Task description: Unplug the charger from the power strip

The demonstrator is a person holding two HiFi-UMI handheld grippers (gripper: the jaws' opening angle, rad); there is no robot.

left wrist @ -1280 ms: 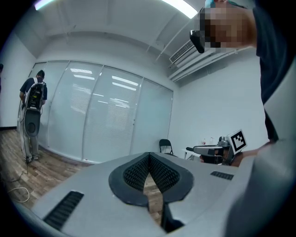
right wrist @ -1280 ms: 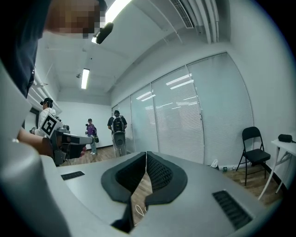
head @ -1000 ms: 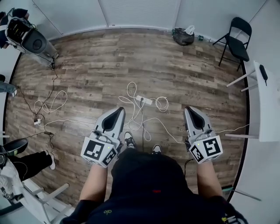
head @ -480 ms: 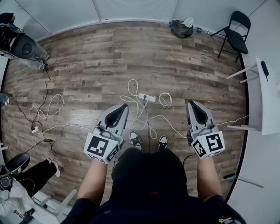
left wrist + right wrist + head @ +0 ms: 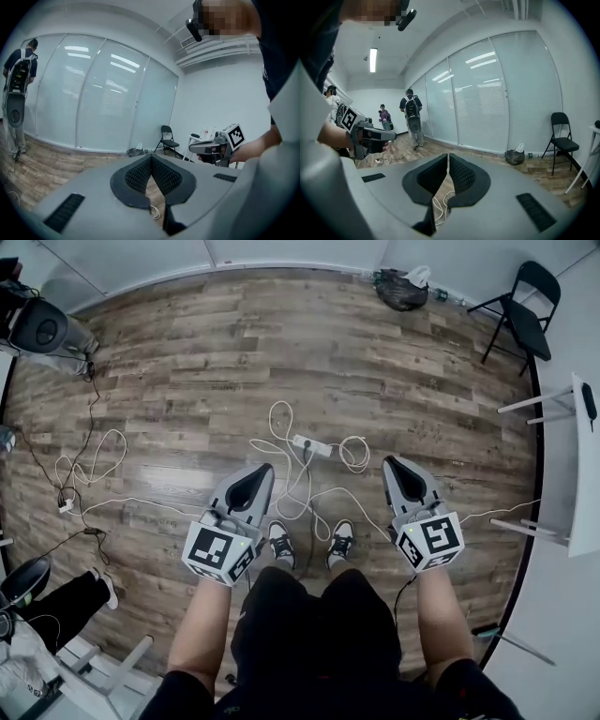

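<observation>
On the wood floor, ahead of the person's shoes: white power strip, lying flat among loops of white cable. The charger shows as a small dark plug seated in the strip near its left end, not yet pulled.

Left tool: jaws together at the tips, nothing between them; the left gripper view looks past them to bare floor and a bit of cable. It is near the strip, lower left of it, not touching.

Right tool: jaws together, nothing held. It sits to the right of the strip, beyond the cable coil, clear of both.

Change against one second ago: both tools now sit closer to the strip in the head view, with the right one drawn inward. The strip appears higher relative to the shoes. The person's knees now show bent and bare below the tools. Jaws unchanged on both. The folding chair has shifted toward the upper right corner.
</observation>
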